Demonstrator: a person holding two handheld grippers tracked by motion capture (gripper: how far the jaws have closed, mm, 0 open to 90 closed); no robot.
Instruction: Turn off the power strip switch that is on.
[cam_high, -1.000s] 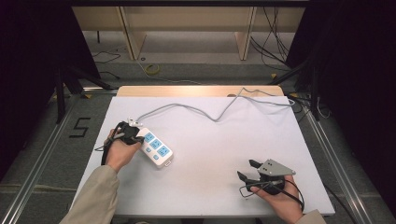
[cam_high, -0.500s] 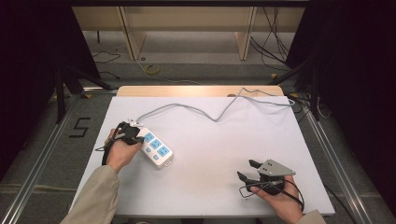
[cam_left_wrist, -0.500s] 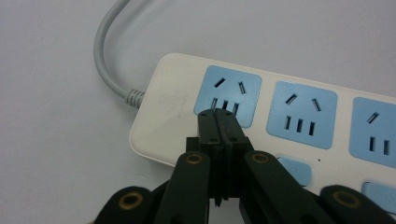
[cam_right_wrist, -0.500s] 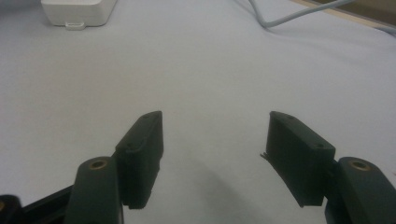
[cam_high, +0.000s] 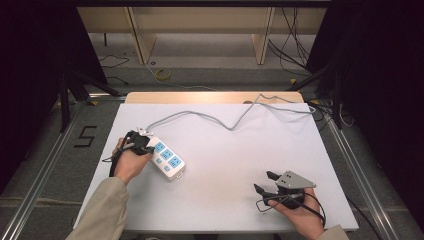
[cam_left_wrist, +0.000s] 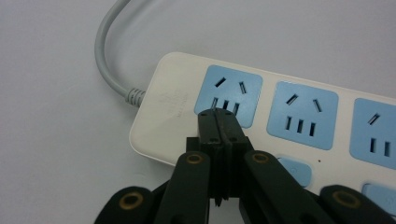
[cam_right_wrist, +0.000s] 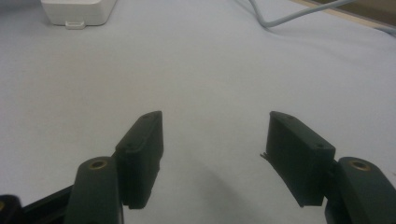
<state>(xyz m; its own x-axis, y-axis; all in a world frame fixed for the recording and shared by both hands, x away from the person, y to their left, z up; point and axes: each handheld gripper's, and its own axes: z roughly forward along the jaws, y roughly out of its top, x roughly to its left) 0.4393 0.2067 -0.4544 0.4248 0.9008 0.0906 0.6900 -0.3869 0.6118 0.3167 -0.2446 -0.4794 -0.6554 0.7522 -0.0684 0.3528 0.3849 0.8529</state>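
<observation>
Left gripper (cam_left_wrist: 219, 116): jaws pressed together, tips on or perhaps just above power strip (cam_high: 167, 160), at table's (cam_high: 300, 150) nine o'clock. Right gripper (cam_right_wrist: 212, 154): jaws apart, empty, at five o'clock.

place: lab | signs: framed rig table (cam_high: 320, 150); floor cables (cam_high: 292, 30); dark curtains (cam_high: 30, 60)

White surface (cam_high: 225, 165) on a metal frame (cam_high: 357, 172). Wooden strip (cam_high: 200, 97) along the far edge. Beyond, grey floor (cam_high: 210, 75) with loose black cables (cam_high: 290, 45), a yellow coil (cam_high: 161, 75) and wooden legs (cam_high: 141, 35). A "5" mark (cam_high: 86, 136) on the floor at left.
</observation>
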